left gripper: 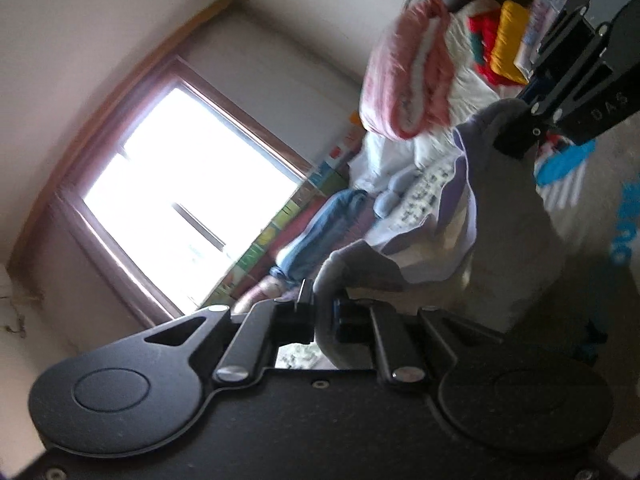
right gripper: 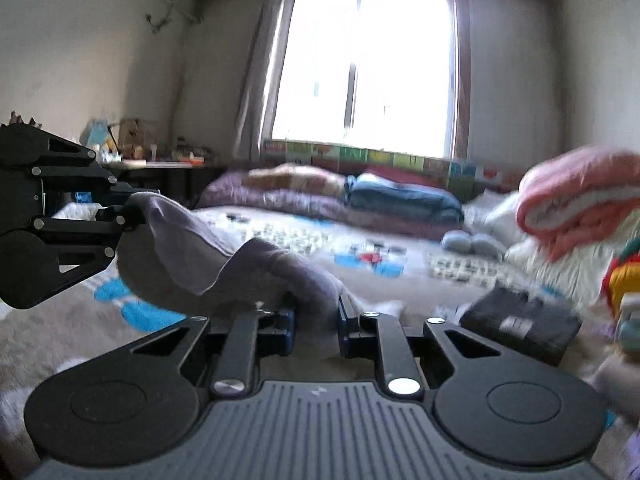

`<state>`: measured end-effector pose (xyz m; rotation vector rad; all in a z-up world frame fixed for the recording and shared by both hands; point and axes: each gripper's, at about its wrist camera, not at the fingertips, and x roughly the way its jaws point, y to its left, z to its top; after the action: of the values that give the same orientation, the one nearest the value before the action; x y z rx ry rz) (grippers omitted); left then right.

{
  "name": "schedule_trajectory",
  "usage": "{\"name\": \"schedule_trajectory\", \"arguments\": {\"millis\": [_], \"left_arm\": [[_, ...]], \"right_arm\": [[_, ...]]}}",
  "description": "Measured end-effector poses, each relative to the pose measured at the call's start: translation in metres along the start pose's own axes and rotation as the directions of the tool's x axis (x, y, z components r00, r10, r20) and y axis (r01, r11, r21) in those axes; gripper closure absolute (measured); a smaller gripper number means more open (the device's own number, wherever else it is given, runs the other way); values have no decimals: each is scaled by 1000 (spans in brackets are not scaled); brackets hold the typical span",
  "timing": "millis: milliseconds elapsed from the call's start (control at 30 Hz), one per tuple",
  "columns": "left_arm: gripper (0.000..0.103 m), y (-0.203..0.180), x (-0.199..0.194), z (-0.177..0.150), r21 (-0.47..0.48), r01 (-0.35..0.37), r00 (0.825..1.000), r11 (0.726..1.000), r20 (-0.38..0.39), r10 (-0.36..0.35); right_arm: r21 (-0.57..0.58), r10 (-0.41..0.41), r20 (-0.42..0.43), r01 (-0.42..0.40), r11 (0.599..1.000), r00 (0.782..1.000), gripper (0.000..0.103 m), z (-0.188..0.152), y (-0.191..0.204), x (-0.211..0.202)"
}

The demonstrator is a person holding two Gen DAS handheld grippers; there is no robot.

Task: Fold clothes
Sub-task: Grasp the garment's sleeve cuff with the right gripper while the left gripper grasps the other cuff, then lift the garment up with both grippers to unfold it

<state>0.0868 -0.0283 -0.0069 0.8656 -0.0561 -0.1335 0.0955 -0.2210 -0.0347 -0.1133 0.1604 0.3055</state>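
Both hand-held grippers, left (left gripper: 324,316) and right (right gripper: 316,320), clamp the grey garment (right gripper: 240,268), pointing roughly level.

Each camera is sitting just behind its own fingers, looking level across the bed (right gripper: 280,236) toward the window (right gripper: 366,72); the left view is rolling sideways. Both are sharing the grey cloth (left gripper: 516,216) close up.

The garment (right gripper: 224,264) hangs between both tools (above the bed (right gripper: 280,236)).
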Motion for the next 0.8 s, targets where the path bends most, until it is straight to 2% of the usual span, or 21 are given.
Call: {"name": "schedule_trajectory", "arguments": {"millis": [300,600,800], "left_arm": [[96,33,-36,33,-29,-77,995,997,62,79],[96,56,-93,52,-63,-123,985,990,114,129],[96,61,-128,56,-76,-135,981,988,127,144]], "right_arm": [[-66,-3,133,11,998,991,83,53,-9,-44],[-124,27,221,0,992,975,83,84,-10,-97],[-128,55,274,-20,992,960,83,93,-6,-134]]}}
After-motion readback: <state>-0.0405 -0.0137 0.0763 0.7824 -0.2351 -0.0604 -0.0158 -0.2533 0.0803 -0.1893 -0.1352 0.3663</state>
